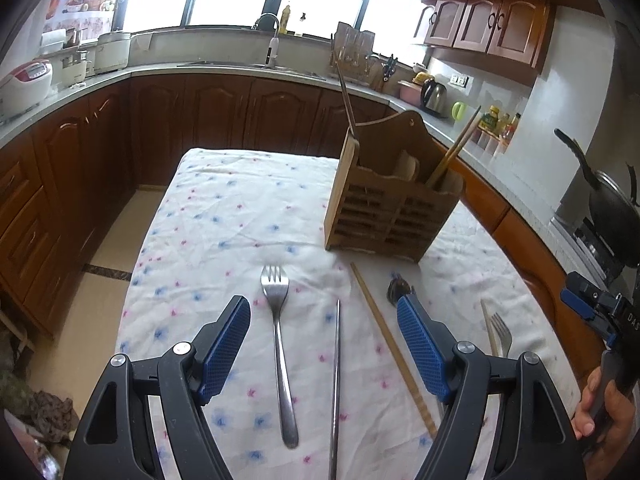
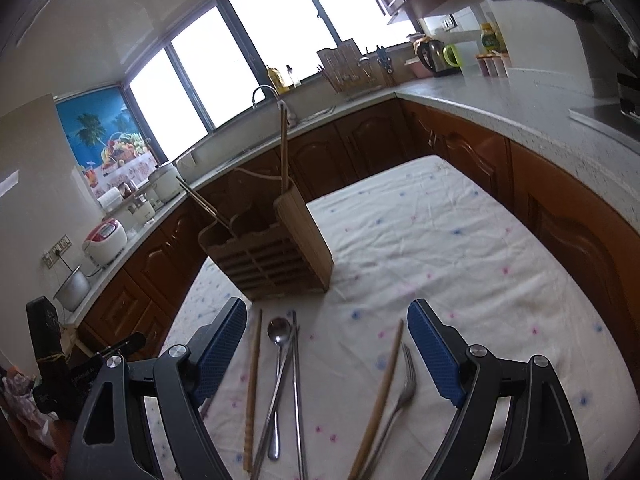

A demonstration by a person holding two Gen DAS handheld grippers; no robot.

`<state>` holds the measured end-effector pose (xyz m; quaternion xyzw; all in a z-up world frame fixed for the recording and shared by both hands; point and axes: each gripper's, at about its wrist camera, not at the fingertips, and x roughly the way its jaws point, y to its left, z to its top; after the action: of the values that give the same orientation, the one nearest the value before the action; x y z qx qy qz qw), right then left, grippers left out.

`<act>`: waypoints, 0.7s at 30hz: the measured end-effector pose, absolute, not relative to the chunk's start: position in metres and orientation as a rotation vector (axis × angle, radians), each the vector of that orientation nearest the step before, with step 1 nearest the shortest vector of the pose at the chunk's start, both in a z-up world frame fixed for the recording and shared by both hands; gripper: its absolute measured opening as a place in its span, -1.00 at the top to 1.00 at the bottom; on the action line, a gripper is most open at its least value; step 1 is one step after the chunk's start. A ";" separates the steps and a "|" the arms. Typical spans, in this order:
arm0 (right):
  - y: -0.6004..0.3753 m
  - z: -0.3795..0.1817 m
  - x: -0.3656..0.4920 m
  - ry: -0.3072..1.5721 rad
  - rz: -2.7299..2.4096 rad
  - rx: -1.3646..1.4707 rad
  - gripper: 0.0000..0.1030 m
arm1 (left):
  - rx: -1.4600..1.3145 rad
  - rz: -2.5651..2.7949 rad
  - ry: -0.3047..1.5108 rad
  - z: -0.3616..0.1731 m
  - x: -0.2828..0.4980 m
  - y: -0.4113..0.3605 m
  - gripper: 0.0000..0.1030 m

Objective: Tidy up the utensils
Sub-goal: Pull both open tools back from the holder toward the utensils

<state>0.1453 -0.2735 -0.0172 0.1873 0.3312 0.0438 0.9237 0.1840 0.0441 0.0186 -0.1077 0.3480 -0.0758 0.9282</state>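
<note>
A wooden utensil holder [image 1: 390, 208] stands on the floral tablecloth [image 1: 224, 208], with chopsticks [image 1: 454, 152] and a wooden spoon inside. My left gripper [image 1: 324, 322] is open and empty above a metal fork [image 1: 280, 344], a metal chopstick [image 1: 336, 384] and a wooden chopstick [image 1: 394, 350]. My right gripper [image 2: 328, 330] is open and empty above a metal spoon [image 2: 278, 364], metal chopsticks [image 2: 296, 384], a wooden chopstick [image 2: 253, 384], another wooden chopstick [image 2: 382, 392] and a second fork [image 2: 400, 396]. The holder [image 2: 272, 256] stands just beyond the right gripper. The right gripper [image 1: 588, 308] also shows at the right edge of the left wrist view.
Brown kitchen cabinets and a grey counter [image 1: 224, 70] wrap around the table. A rice cooker [image 1: 24, 84], a kettle [image 1: 434, 96], a sink tap [image 1: 272, 36] and a black wok [image 1: 612, 208] stand on the counter. The floor [image 1: 104, 256] lies to the table's left.
</note>
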 end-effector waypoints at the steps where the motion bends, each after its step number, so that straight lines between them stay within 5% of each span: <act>1: -0.274 -0.019 0.145 0.686 0.088 0.385 -0.64 | -0.216 -0.156 0.719 0.017 0.183 0.043 -0.47; 21: -0.277 -0.035 0.147 0.747 0.066 0.362 -0.64 | -0.194 -0.176 0.783 0.001 0.199 0.030 -0.47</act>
<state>0.1471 -0.2773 -0.0354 0.1760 0.3628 0.0319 0.9145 0.1988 0.0301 0.0006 -0.0942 0.3807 -0.0855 0.9159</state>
